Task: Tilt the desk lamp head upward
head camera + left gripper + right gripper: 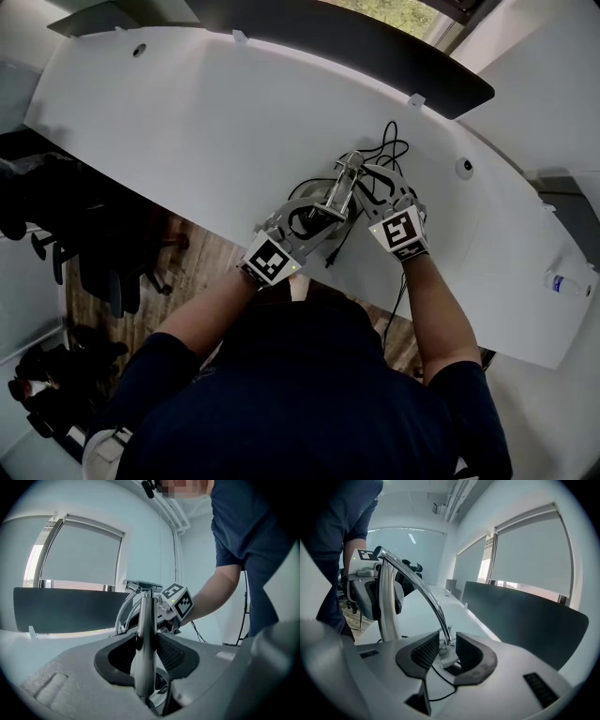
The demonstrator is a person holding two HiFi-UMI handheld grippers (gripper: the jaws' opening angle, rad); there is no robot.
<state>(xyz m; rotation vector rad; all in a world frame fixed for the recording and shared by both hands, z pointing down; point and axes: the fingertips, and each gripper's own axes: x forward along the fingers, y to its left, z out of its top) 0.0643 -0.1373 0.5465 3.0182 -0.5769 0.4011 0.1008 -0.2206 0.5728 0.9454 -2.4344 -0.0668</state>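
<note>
With the lamp (339, 192) standing on the desk (187, 122), my left tongs (146, 651) open around its post (145, 620) and my right tongs (447, 648) open around its head (446, 658), I should pinch the post firmly first, then close on the head and raise it slowly.

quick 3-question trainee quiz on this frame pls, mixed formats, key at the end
1. True or false: the right gripper is clamped shut on the desk lamp at its curved chrome arm.
2. What stands between the jaws of the left gripper? A) the lamp's upright post B) a bottle C) a coiled cable
3. Fill in: in the head view, the small bottle lies at the ____ end of the desk.

Key
1. False: the jaws stand apart around the arm's end.
2. A
3. right
</note>
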